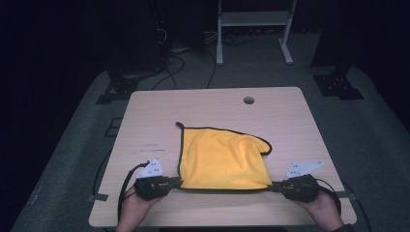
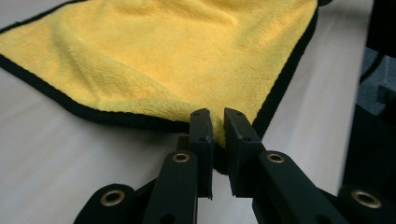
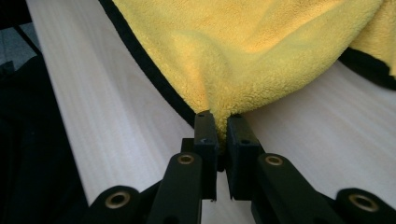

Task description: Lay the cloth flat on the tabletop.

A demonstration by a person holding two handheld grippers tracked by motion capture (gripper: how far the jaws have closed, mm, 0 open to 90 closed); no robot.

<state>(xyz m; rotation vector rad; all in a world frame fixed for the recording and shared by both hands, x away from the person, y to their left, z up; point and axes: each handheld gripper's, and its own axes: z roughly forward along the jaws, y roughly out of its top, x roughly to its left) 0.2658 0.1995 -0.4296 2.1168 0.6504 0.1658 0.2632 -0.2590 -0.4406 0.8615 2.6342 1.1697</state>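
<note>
High view shows the left gripper (image 1: 175, 182) and the right gripper (image 1: 274, 186) at the near edge of the surface (image 1: 290, 116), each with jaws pinched tight on a near corner of the yellow cloth (image 1: 222, 157). It looks folded once. The far right part is still bunched, so smoothing is left.

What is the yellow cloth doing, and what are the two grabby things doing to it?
Yellow cloth: lying on the table, rumpled, far right corner folded over, near corners pinched.
Left hand-held gripper: shut on the cloth's near left corner.
Right hand-held gripper: shut on the cloth's near right corner.
Table: bare pale wood around the cloth, with a small round hole near the far edge.
</note>
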